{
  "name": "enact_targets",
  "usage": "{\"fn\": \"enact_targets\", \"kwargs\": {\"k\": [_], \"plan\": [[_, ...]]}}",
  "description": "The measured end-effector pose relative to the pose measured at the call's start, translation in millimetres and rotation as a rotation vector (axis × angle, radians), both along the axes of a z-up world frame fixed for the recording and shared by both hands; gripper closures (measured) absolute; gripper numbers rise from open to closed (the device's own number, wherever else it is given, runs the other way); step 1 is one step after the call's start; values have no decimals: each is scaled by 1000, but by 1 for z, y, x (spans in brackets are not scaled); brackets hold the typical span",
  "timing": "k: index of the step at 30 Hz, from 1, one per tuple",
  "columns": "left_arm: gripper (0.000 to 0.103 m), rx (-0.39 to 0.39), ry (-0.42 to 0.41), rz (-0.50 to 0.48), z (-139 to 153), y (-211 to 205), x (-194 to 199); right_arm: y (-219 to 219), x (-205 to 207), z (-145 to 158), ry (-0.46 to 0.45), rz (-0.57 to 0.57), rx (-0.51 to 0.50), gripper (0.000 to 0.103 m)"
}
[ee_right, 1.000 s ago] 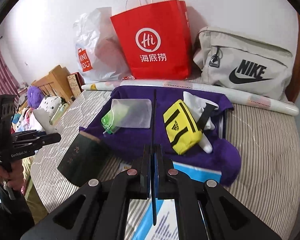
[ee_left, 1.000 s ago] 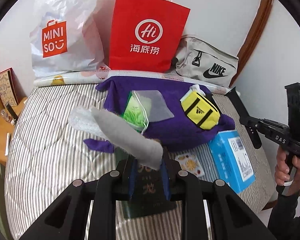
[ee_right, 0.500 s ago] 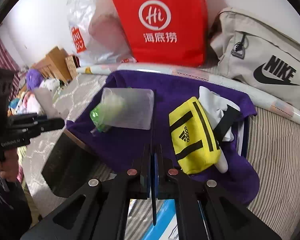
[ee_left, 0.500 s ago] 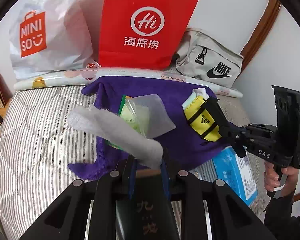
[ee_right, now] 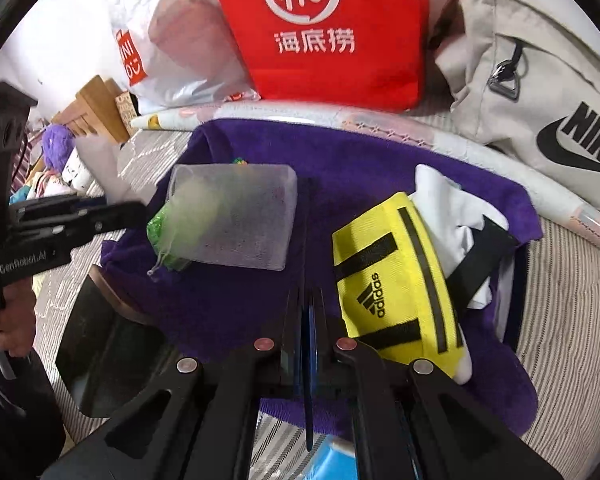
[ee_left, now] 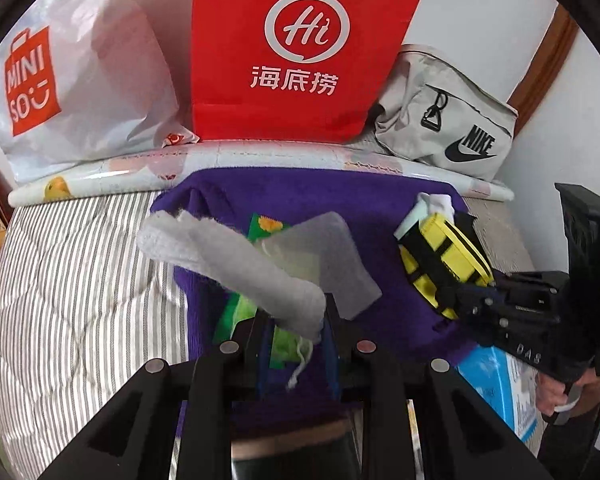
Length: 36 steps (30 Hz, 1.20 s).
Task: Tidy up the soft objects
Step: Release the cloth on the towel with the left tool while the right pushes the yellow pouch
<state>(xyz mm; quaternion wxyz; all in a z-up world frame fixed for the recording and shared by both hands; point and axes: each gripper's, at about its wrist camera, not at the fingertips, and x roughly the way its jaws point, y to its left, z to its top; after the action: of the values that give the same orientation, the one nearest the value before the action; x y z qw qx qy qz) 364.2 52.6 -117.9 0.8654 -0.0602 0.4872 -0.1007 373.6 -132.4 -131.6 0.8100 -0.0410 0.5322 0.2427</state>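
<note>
Left gripper (ee_left: 296, 316): jaws clamped on one end of a grey-white sock (ee_left: 228, 268), held in the air above the purple towel (ee_left: 300, 196) and mesh pouch (ee_left: 324, 256) on the bed. Right gripper (ee_right: 309, 312): jaws pressed together, empty (yellow waist bag (ee_right: 396, 280) just beside).

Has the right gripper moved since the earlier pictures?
Yes. The right gripper has moved forward, closing on the yellow pouch, judged against the red bag in the left wrist view.
</note>
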Motion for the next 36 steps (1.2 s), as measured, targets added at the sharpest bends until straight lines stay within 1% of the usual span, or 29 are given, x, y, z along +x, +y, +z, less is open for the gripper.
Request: {"fn": "enact_targets", "kwargs": {"k": [1, 3, 4, 7, 10, 15, 25, 27, 29, 30, 31, 32, 34, 36], "plan": [[82, 7, 1, 0, -1, -1, 3, 2, 2, -2, 2, 3, -5, 100], [82, 51, 0, 4, -4, -4, 9, 6, 5, -5, 13, 16, -18, 100], [82, 59, -4, 5, -5, -5, 11, 8, 7, -8, 20, 22, -26, 100], [82, 55, 9, -4, -11, -7, 17, 13, 14, -16, 36, 33, -63, 100], [82, 72, 13, -3, -15, -9, 22, 14, 18, -24, 58, 37, -78, 100], [82, 67, 26, -8, -20, -9, 27, 16, 22, -32, 86, 38, -90, 100], [80, 58, 48, -16, -24, -9, 33, 18, 30, -36, 107, 47, -102, 99], [77, 41, 64, -11, -23, -7, 34, 18, 30, -36, 110, 46, -103, 96], [62, 23, 73, -5, -22, -4, 33, 16, 29, -34, 117, 36, -90, 86], [60, 25, 62, 2, -20, -3, 31, 14, 28, -32, 113, 32, -82, 84], [57, 33, 48, 8, -17, -2, 28, 12, 26, -29, 107, 30, -70, 77], [55, 41, 38, 10, -15, -1, 26, 10, 23, -26, 101, 27, -59, 68], [54, 39, 33, 11, -10, 1, 21, 6, 18, -17, 78, 14, -41, 60], [54, 24, 28, 20, -4, 4, 16, 2, 13, -9, 54, -3, -34, 55]]}}
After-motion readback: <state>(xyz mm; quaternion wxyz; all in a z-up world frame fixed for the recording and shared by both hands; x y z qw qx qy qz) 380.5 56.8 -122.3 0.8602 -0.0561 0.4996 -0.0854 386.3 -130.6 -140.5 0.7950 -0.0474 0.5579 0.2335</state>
